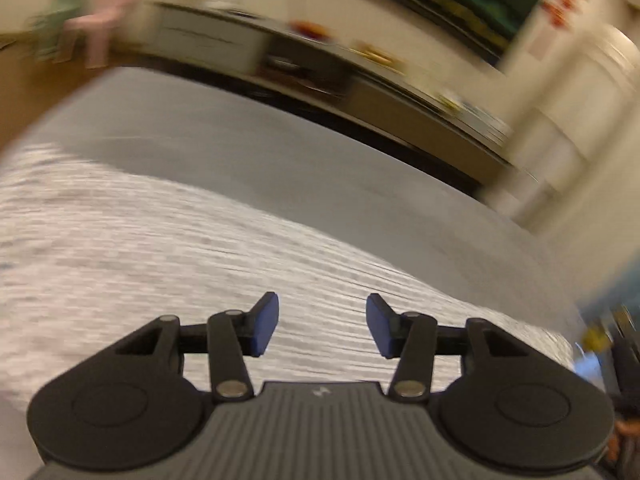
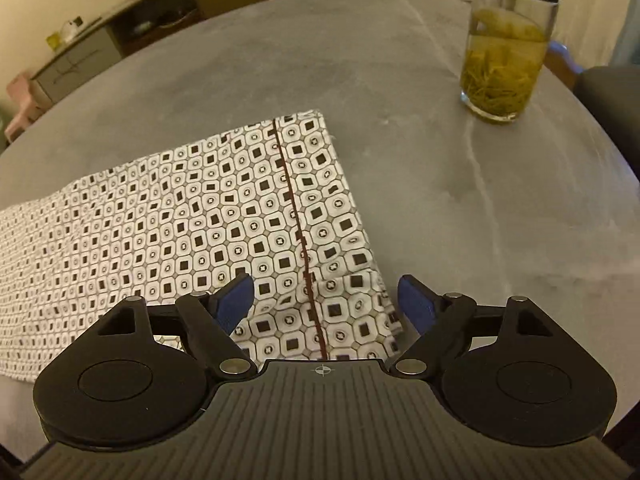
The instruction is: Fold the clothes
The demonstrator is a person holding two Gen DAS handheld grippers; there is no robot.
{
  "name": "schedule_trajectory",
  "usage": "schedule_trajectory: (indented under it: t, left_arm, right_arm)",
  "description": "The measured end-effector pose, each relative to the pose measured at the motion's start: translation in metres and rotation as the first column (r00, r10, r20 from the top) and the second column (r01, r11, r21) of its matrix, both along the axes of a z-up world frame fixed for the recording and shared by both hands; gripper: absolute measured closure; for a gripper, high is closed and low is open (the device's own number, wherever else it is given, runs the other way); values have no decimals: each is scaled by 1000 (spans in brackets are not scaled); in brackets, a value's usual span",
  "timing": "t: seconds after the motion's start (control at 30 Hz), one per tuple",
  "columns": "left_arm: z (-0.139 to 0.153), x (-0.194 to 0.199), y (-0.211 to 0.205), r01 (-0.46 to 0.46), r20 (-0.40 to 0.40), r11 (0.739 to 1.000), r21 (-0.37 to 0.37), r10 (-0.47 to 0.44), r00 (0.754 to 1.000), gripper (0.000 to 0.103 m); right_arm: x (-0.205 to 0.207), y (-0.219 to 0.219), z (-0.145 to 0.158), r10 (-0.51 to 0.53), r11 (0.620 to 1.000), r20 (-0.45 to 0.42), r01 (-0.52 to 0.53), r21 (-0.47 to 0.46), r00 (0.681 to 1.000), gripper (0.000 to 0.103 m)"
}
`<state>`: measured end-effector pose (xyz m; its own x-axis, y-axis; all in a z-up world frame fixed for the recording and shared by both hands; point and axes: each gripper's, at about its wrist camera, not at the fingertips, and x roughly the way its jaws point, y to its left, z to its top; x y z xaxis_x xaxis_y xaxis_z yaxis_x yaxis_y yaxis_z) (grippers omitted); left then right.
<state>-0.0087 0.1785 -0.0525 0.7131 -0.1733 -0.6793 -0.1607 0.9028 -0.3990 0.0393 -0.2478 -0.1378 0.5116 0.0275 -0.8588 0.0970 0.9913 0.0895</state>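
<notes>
A white garment with a black square pattern (image 2: 208,216) lies flat on the grey table (image 2: 440,184), with a dark brown seam line running down its right part. My right gripper (image 2: 326,304) is open just above the garment's near right corner, fingers apart on either side of the seam. The left wrist view is motion-blurred; the same patterned cloth (image 1: 160,248) shows as a pale streaked area under my left gripper (image 1: 322,326), which is open and empty above it.
A glass jar of yellow-green tea (image 2: 506,40) with a gold lid stands at the table's far right. A dark chair (image 2: 608,92) is beyond it. A low cabinet (image 1: 360,92) and a pink stool (image 1: 104,20) are behind the table.
</notes>
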Motion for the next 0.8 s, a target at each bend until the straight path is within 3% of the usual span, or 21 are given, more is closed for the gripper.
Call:
schedule_trajectory:
  t: [0.07,0.13,0.17,0.2,0.3,0.37,0.43,0.47,0.5,0.53,0.63,0.7,0.8]
  left_arm:
    - [-5,22,-39,88,-5,993,-79,-89,996,54]
    - [-10,39,-73,153,-6,977,-148,-156,988,54]
    - [-13,47,-89,183,-6,967,-177,-187,982,54]
    - [-14,54,-102,210,-5,958,-193,-215,977,54]
    - [-20,70,-133,266,-11,937,-227,-275,961,54]
    - [-32,81,-143,281,-29,928,-244,-297,954,53]
    - [-50,92,-150,289,-59,919,-268,-315,947,51]
    - [-59,97,-154,293,-74,914,-280,-324,943,48]
    - [-68,102,-158,296,-89,910,-291,-334,939,46]
    - [-77,108,-161,299,-103,905,-303,-343,934,46]
    - [-101,116,-170,284,-139,895,-345,-348,927,46]
    - [-111,119,-176,268,-148,891,-365,-340,929,45]
    - [-114,123,-189,275,-134,884,-378,-346,928,41]
  right_arm:
    - [7,19,-8,54,995,11,-53,-83,998,28]
    - [8,28,-11,76,993,37,-72,-90,996,49]
    - [7,31,-10,88,993,53,-83,-88,995,64]
    - [5,35,-9,98,991,71,-91,-96,993,98]
    - [-7,71,1,151,965,163,-110,-239,975,99]
    - [-21,108,21,240,940,253,-159,-302,937,99]
    - [-35,149,24,342,921,290,-257,-293,894,94]
    - [-40,168,20,390,908,304,-308,-284,869,89]
    - [-44,180,13,432,894,316,-355,-274,845,65]
    - [-42,178,1,455,885,320,-382,-264,831,54]
    - [-50,165,-2,473,879,316,-417,-232,822,47]
    - [-58,145,6,451,893,338,-416,-175,826,40]
    - [-58,117,15,365,925,385,-378,-44,848,41]
